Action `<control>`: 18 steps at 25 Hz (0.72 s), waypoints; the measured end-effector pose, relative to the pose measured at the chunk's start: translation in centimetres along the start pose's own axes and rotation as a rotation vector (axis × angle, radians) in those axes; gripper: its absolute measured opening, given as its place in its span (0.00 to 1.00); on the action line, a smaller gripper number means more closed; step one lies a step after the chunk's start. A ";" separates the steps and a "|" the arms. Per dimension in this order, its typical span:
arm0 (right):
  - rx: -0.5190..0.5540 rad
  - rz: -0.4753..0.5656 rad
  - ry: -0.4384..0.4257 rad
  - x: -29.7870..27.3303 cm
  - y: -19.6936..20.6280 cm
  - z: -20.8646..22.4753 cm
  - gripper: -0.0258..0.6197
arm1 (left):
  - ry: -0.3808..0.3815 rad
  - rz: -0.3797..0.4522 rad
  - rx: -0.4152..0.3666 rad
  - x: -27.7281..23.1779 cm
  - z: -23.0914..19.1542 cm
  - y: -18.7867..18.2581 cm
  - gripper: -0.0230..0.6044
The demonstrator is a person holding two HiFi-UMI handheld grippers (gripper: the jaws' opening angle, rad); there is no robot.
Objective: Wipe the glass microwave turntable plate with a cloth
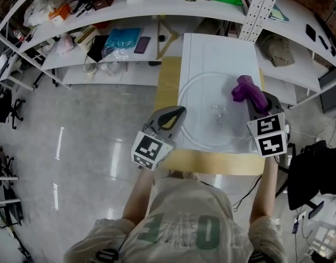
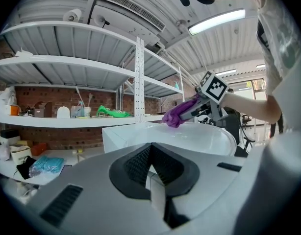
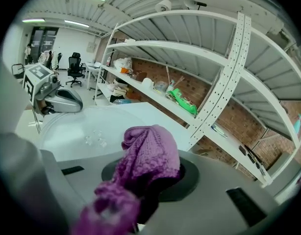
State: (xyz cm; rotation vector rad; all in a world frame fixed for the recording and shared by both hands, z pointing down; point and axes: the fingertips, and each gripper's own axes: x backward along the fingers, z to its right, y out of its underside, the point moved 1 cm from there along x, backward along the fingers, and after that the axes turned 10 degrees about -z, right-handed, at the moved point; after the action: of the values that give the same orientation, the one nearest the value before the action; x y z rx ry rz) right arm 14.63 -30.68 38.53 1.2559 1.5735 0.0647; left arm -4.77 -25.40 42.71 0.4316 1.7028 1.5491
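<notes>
My right gripper (image 1: pixel 253 99) is clamped on a purple knitted cloth (image 1: pixel 245 89), and the cloth's bunched end lies on the far right part of the glass plate (image 1: pixel 203 100). My right gripper view shows the grip best: the cloth (image 3: pixel 148 154) fills the space between the jaws and spills toward the camera. The head view shows only a purple lump past the marker cube.

My left gripper (image 1: pixel 180 112) has its jaws pressed together. In my left gripper view the dark pads (image 2: pixel 136 166) meet along a pale seam, and I see nothing between them. From the head view its tip sits at the plate's left rim. I cannot tell from any view whether it touches the glass.

The plate lies flat on a white board (image 1: pixel 212 48), which rests on the tan desk (image 1: pixel 217 163). The head view alone shows the full circle of the rim. The right gripper view shows the small clear bumps (image 3: pixel 94 138) at the plate's centre from low down, with my left gripper resting beyond them at the plate's edge. The left gripper view looks across the plate to the cloth and the right gripper's marker cube (image 2: pixel 213 87). Both gripper views show a green object (image 3: pixel 182 102) on the shelf (image 3: pixel 155 94) against a brick wall.
</notes>
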 end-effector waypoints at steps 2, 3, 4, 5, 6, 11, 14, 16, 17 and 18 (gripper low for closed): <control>-0.003 -0.010 0.003 1.2 1.0 -0.4 0.13 | 0.000 -0.002 0.005 0.1 0.0 0.0 0.04; -0.005 -0.015 0.001 1.8 1.6 -0.7 0.13 | -0.001 -0.001 0.010 0.1 -0.1 0.1 0.04; -0.006 -0.019 -0.005 2.4 2.1 -1.0 0.13 | -0.001 0.002 0.017 0.1 -0.1 0.1 0.04; -0.008 -0.021 -0.015 3.0 2.6 -1.3 0.13 | -0.001 0.004 0.023 0.1 -0.1 0.1 0.04; -0.011 -0.021 -0.032 3.6 3.1 -1.7 0.13 | -0.001 0.006 0.029 0.1 -0.1 0.1 0.04; -0.006 -0.030 -0.104 6.2 5.0 -4.0 0.13 | -0.004 0.000 0.027 0.0 -0.1 0.1 0.04; -0.011 -0.033 -0.147 7.4 5.6 -5.5 0.13 | -0.006 0.000 0.025 -0.1 -0.2 0.1 0.04; -0.029 -0.025 -0.197 8.0 5.9 -6.9 0.13 | -0.007 0.000 0.028 -0.1 -0.1 0.1 0.04; -0.032 -0.022 -0.221 8.3 6.0 -7.7 0.13 | -0.007 0.000 0.029 -0.1 -0.1 0.1 0.04; -0.027 -0.020 -0.241 8.6 6.0 -8.4 0.13 | -0.008 0.000 0.029 -0.1 -0.1 0.1 0.04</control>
State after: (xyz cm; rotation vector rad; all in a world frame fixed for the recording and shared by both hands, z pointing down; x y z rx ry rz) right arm 13.55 -17.38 39.91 1.1795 1.3720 -0.0757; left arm -4.77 -25.53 42.86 0.4517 1.7208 1.5224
